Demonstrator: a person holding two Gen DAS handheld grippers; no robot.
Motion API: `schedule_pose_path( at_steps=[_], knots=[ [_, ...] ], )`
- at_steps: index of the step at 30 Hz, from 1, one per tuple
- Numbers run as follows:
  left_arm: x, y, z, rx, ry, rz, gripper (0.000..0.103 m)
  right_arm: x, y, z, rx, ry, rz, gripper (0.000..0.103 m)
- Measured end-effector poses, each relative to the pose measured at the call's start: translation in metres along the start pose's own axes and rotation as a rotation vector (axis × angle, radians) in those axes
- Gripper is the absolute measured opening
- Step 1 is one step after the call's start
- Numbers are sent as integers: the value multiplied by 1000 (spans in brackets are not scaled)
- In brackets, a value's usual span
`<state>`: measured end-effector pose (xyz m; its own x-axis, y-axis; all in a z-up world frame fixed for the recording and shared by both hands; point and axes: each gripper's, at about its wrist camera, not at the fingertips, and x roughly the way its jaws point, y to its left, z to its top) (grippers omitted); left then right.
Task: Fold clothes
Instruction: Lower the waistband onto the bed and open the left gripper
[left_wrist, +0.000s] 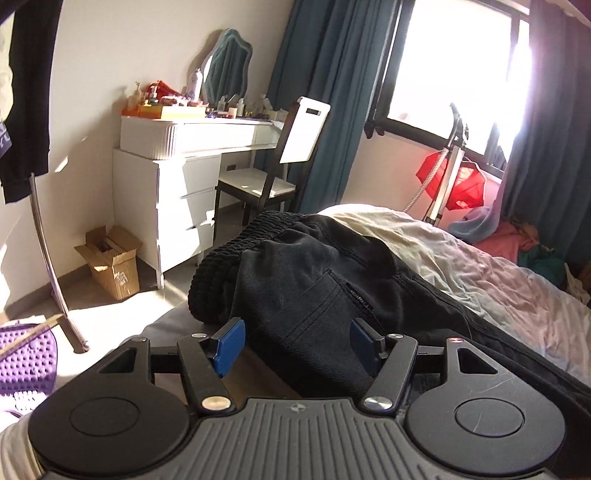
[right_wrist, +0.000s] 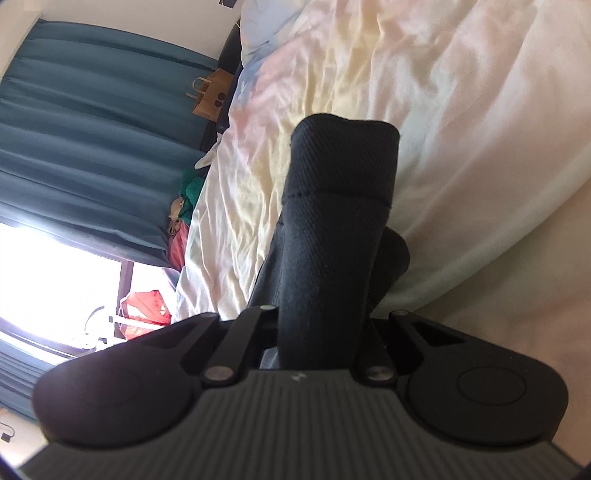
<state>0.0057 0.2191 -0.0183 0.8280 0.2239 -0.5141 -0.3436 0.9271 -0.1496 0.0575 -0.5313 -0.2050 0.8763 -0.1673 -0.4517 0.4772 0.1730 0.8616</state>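
The left gripper (left_wrist: 297, 341) gapes empty before the trousers (left_wrist: 314, 280); the tilted right gripper (right_wrist: 325, 325) clamps their leg (right_wrist: 340, 206), seen only there.

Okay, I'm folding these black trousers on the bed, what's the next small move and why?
Probably close the left hand-held gripper on the trousers. Its blue pads stand open on either side of the cloth near the back pocket, while the right hand-held gripper seems to be shut on a trouser leg above the bed.

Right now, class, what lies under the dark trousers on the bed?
A pale crumpled sheet shows around the dark trousers. Whatever lies directly beneath the trousers is covered.
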Motion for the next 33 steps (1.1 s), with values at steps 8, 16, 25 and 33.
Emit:
schedule_pose_path(
  at_steps=[8,16,25,33],
  knots=[
    [25,-64,-16,239,11,-71,73,-1,4,1,-18,-5,11,11],
    [72,-131,-17,348,31,-158,79,-1,10,2,-95,-8,-3,11],
    [135,-183,-54,409,114,-218,81,2,16,-5,-213,-28,-58,11],
    [182,-196,-86,442,209,-244,82,-2,46,-21,-419,-88,-118,12]
  ],
)
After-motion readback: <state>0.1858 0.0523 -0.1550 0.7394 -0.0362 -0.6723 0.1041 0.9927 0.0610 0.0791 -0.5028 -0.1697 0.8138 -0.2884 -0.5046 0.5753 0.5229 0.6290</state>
